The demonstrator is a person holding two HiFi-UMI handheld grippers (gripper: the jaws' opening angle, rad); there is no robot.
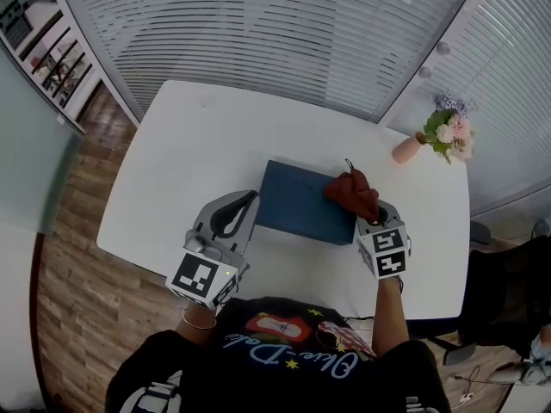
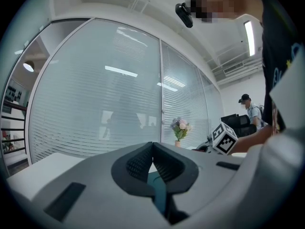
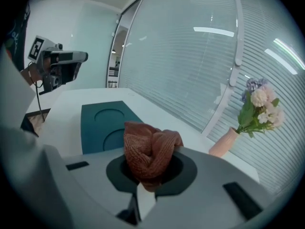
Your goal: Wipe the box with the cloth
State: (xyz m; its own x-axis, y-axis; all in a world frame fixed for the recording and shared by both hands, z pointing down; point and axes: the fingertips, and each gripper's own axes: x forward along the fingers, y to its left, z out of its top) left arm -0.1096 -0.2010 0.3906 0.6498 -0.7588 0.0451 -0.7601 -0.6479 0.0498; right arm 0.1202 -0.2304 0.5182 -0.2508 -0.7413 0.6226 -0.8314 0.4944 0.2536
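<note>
- Cloth [image 1: 351, 194], rust-red and bunched, clamped in right gripper [image 1: 368, 216] jaws over the blue box's [image 1: 297, 203] right end.
- Left gripper [image 1: 248, 201] jaws closed, empty, beside the box's left edge on white table [image 1: 198, 136].

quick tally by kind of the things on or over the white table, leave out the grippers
blue box: 1
red cloth: 1
pink vase of flowers: 1
total: 3
</note>
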